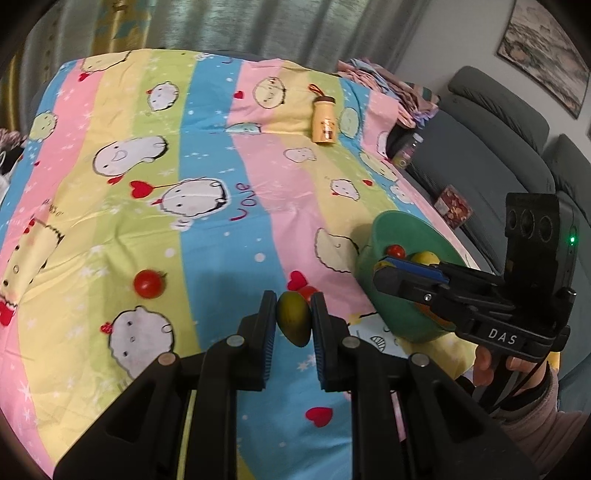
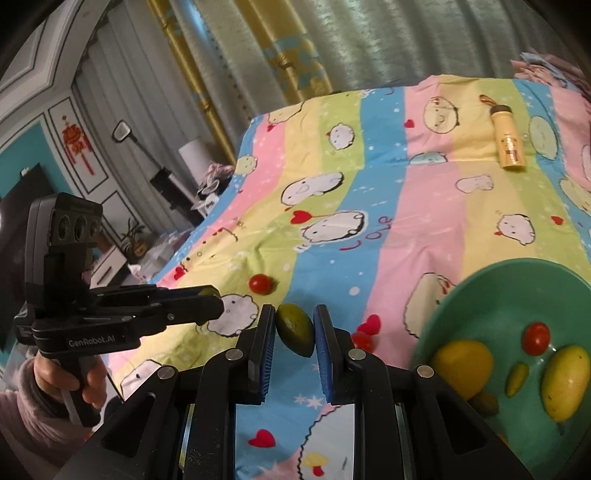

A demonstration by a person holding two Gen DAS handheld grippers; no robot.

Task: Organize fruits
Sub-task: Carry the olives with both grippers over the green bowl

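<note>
The left gripper point(image 1: 293, 319) is clamped on a small green mango point(image 1: 293, 324), its blue pads pressing both sides of the fruit above the striped cartoon bedsheet point(image 1: 207, 155). The right gripper point(image 2: 294, 330) likewise pinches a second green mango point(image 2: 295, 328) between its pads, held over the sheet just left of the green bowl point(image 2: 461, 295). In the left wrist view the right gripper reaches across the bowl's near rim, with a hand point(image 1: 487, 363) and a pinkish sleeve point(image 1: 543, 417) below it at the near right. In the right wrist view the left gripper shows side-on at the near left, carried by the other hand point(image 2: 64, 376); a sliver of green at its tip is probably its mango, though the fingers mostly hide it. The bowl sits at the near right of the bed and holds a cherry tomato point(image 2: 536, 338), two yellow mangoes point(image 2: 463, 363) point(image 2: 567, 382), a small yellow-green fruit point(image 2: 517, 378) and a dark green one point(image 2: 484, 402) at its near edge. On the sheet, a red tomato point(image 2: 364, 339) lies partly hidden just beyond the held fruit, and another tomato point(image 1: 149, 283) lies farther left, apart from everything. Far across the bed, a yellow bottle point(image 1: 324, 120) lies on its side. Curtains point(image 1: 258, 26) hang beyond the bed, and a grey sofa point(image 1: 498, 122) stands to the far right.
</note>
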